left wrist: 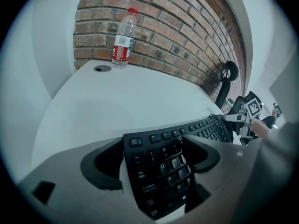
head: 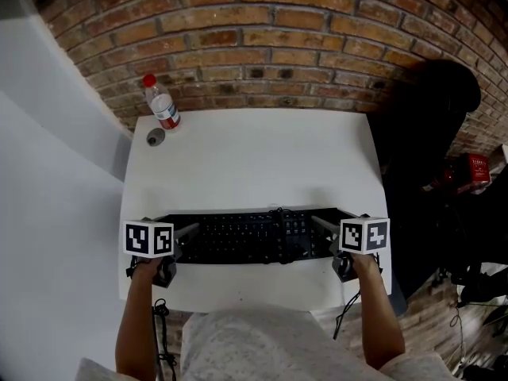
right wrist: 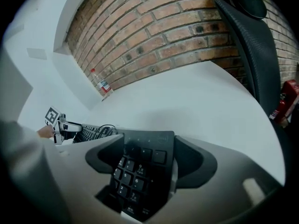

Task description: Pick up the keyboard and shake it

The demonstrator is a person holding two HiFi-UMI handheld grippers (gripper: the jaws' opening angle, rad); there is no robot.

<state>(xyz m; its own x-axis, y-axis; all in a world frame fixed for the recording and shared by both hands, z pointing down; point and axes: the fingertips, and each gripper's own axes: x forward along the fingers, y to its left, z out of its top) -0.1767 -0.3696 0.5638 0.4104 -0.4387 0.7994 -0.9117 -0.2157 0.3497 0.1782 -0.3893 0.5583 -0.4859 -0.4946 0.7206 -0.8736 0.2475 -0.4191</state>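
1. head view: a black keyboard (head: 242, 238) lies flat along the near part of the white tabletop (head: 254, 157). its length runs left to right, and a thin cable (head: 278, 212) loops at its far edge.
2. head view: the left gripper (head: 181, 240) is at the keyboard's left end and the right gripper (head: 327, 232) is at its right end. each carries a marker cube (head: 148, 239).
3. head view: a plastic bottle (head: 161, 105) with a red cap stands at the far left corner, with a small round grey disc (head: 155, 136) just beside it on the near side. a brick wall (head: 262, 46) rises behind the tabletop and a black chair (head: 432, 117) stands to its right.
4. left gripper view: the fingers (left wrist: 74, 167) are spread wide with the keyboard's left end (left wrist: 159, 171) between them. the end edge runs just beside the left finger, and the other finger covers some keys. whether they press on it is unclear. the bottle stands far off.
5. right gripper view: the fingers (right wrist: 224, 162) are spread wide with the number-pad end (right wrist: 140, 167) between them. the left gripper's cube shows at the far left and the chair at the right.
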